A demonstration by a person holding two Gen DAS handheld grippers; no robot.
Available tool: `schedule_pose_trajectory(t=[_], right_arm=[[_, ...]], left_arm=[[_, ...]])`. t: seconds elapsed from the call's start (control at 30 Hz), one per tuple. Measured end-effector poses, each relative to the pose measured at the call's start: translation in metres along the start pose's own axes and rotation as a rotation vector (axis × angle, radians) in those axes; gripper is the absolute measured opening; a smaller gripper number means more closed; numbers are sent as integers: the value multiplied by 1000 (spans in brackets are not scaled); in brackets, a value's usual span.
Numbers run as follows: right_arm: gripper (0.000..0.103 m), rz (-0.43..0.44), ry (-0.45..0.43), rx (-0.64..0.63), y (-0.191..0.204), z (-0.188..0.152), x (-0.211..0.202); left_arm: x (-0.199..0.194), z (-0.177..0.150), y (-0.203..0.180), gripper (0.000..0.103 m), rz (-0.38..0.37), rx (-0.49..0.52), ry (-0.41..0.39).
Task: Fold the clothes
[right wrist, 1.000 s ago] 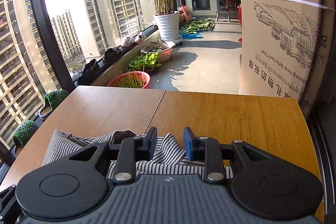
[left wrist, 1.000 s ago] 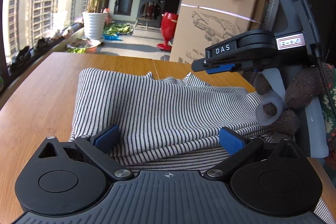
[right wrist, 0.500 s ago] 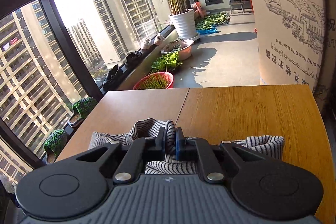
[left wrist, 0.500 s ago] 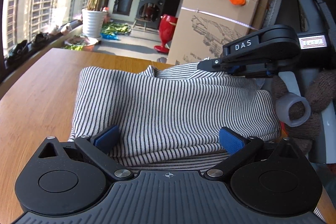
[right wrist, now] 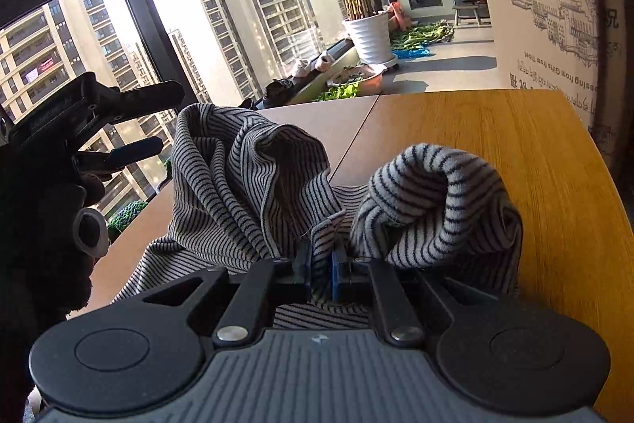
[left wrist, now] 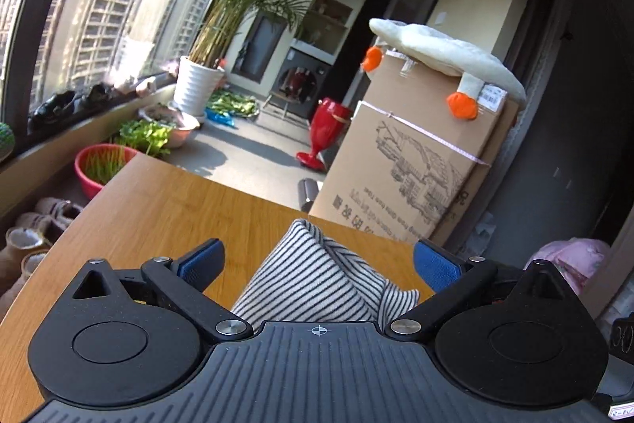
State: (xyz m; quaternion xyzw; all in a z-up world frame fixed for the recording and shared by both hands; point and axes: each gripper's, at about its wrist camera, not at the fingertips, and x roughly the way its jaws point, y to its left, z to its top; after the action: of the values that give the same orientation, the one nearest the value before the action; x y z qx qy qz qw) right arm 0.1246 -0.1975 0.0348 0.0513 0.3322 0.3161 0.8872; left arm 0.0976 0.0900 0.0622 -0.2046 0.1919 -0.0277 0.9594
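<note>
Half a second ago the shirt (right wrist: pixel 253 193) lay spread across the table (right wrist: pixel 547 161) under the left gripper (left wrist: pixel 317 264); now that gripper sits higher and tilted, and only a bunched striped fold rises between its wide-spread blue pads (left wrist: pixel 202 260), touching neither. The right gripper (right wrist: pixel 319 270) remains clamped on the shirt, but the cloth has been pulled up off the wood: one tall crumpled peak stands left of the pinch and a rolled tube of fabric curls to its right, near the table's right edge. The rest of the shirt drapes down toward the table's near edge, behind the gripper body, so how much still rests on the wood is hidden. In the right wrist view the left gripper shows at the far left, dark against the window glare, its fingers apart and holding nothing.
</note>
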Motion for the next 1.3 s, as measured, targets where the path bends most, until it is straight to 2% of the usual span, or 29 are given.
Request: schedule_pose_trajectory(t=[0.17, 0.23, 0.27, 0.3, 0.33, 0.4, 0.5, 0.67, 0.8, 0.93, 1.03, 1.17, 1.3], right_arm=[[8, -12, -19, -13, 2, -5, -3], [8, -16, -22, -24, 2, -7, -5], [8, -18, -24, -32, 2, -8, -6], [8, -20, -26, -40, 3, -8, -7], [8, -20, -24, -43, 3, -9, -7], [8, -20, -20, -49, 4, -11, -8], [8, -15, -13, -50, 4, -12, -11], [13, 7, -14, -33, 8, -7, -30], [13, 37, -142, -74, 24, 10, -62], [14, 49, -230, -68, 35, 37, -52], [21, 79, -187, 26, 29, 47, -10], [21, 131, -41, 21, 35, 35, 37], [20, 108, 13, -126, 56, 9, 34]], left_arm=[[40, 3, -5, 103, 37, -1, 112], [42, -2, -7, 97, 41, 22, 120], [41, -4, -6, 75, 39, 29, 127], [37, -7, -5, 59, 42, 32, 135], [33, -9, -3, 60, 41, 36, 137], [16, -17, 2, 56, 22, 68, 121], [-10, -30, 9, 60, 37, 115, 105], [-20, -48, 24, 60, 61, 65, 156], [-22, -54, 25, 60, 74, 49, 147], [-23, -57, 23, 62, 90, 64, 140], [-22, -59, 24, 66, 98, 58, 139], [-24, -59, 27, 71, 100, 43, 126], [-41, -55, 30, 72, 102, -12, 51]])
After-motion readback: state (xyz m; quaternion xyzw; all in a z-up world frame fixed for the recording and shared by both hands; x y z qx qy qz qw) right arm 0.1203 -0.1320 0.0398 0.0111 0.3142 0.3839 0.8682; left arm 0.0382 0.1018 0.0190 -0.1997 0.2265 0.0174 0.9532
